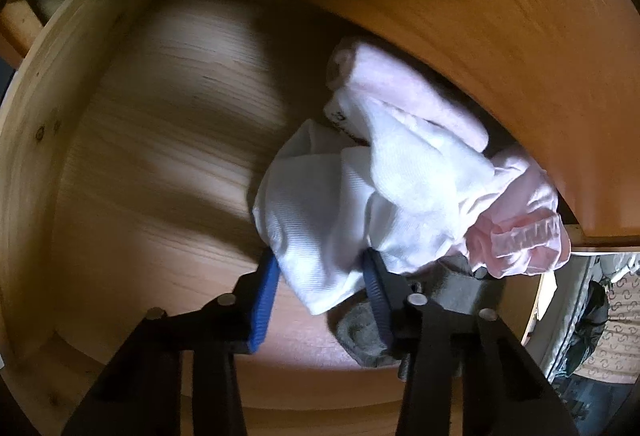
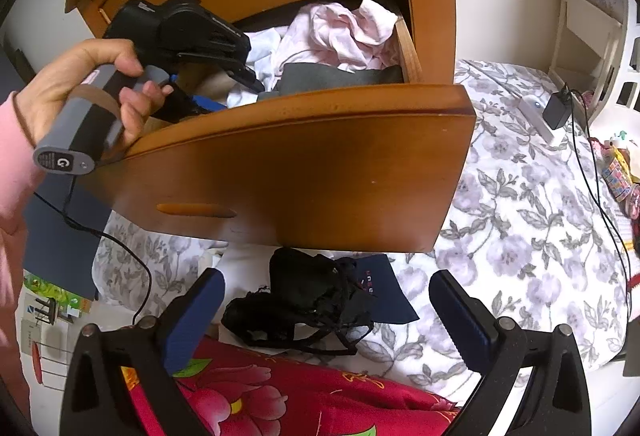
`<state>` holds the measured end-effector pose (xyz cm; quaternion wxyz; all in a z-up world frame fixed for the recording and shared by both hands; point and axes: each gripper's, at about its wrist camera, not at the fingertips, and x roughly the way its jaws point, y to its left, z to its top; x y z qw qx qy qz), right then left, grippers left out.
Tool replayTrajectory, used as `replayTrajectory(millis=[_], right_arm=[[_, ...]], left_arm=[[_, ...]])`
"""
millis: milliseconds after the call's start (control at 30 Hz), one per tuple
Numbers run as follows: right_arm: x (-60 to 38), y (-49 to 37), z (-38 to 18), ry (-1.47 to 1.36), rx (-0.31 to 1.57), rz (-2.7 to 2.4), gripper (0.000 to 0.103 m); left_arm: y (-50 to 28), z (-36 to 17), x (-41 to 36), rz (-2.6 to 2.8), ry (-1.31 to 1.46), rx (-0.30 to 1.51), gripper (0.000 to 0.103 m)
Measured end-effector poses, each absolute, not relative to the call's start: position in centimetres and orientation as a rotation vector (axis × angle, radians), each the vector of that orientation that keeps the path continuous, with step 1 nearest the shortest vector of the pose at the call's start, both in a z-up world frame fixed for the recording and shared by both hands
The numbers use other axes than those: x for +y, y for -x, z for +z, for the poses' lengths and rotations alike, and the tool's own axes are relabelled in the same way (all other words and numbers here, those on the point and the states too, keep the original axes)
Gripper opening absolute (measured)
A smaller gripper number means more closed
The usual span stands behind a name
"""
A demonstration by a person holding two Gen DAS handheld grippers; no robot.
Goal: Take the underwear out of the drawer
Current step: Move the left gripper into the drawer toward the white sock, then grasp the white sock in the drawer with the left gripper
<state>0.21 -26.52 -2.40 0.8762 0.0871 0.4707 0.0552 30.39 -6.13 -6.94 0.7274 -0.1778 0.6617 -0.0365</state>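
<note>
Inside the drawer point(image 1: 120, 164), left fingers point(image 1: 264, 300) pinch white underwear point(image 1: 320, 204) — right fingers point(image 2: 460, 308) spread, empty.

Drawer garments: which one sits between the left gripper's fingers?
The white ribbed garment, between the left gripper's blue fingers; the pink garment and grey garment lie outside them.

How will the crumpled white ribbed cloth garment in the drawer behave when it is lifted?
The crumpled white ribbed cloth garment will probably hang limp: it lies in soft folds. It seems light. The pink garment lying against it may drag along.
</note>
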Motion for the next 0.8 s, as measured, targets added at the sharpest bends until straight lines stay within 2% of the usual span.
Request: replayTrajectory(millis=[300, 800], right_arm=[[-26.7, 0.0, -2.0, -0.183, 0.975, 0.106, 0.103], [-26.8, 1.1, -0.9, -0.184, 0.954, 0.084, 0.103]], left_arm=[[-30.7, -6.4, -5.9, -0.096, 0.384, 1.411, 0.016], [-25.9, -3.1, -0.8, -0.217, 0.503, 1.232, 0.012]])
